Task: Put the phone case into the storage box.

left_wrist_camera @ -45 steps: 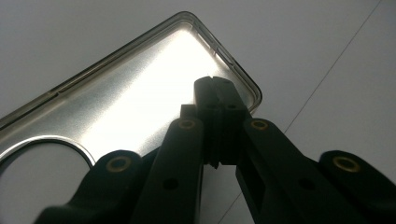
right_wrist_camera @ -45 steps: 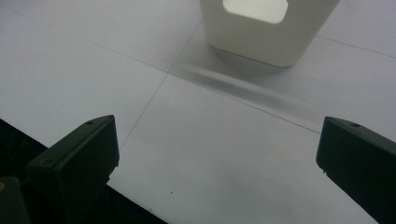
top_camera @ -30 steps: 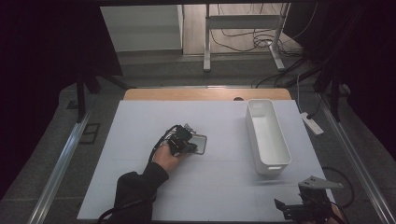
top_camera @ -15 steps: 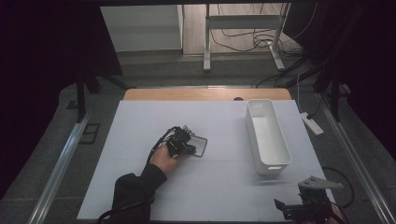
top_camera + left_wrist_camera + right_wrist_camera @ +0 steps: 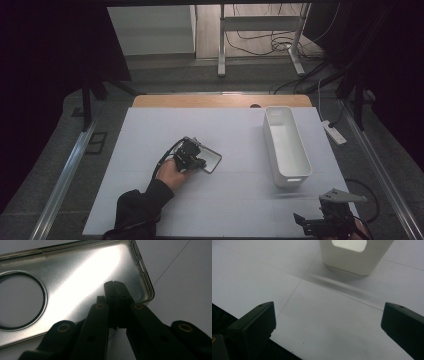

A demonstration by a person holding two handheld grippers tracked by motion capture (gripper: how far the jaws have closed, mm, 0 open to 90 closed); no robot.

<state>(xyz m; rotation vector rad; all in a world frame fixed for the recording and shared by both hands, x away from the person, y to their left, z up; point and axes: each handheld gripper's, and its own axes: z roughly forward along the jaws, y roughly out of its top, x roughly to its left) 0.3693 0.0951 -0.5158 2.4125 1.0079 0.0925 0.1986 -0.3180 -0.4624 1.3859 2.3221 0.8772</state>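
Observation:
A clear phone case [image 5: 213, 160] with a round camera hole lies flat on the white table [image 5: 235, 135], left of the middle. My left gripper [image 5: 200, 161] is at its near left edge, held by a hand in a dark sleeve. In the left gripper view the jaws are shut, and the left gripper [image 5: 115, 286] has its tips over the inside of the phone case [image 5: 75, 275] near one corner. I cannot tell whether they touch it. My right gripper [image 5: 327, 214] rests at the table's near right corner. The right gripper [image 5: 328, 317] stands wide open over bare table.
A long white bin [image 5: 270, 140] stands lengthwise on the right half of the table. Its near end, with a handle cut-out, faces the right gripper as the bin [image 5: 352, 262] in that view. Cables and a desk frame lie on the floor beyond the far edge.

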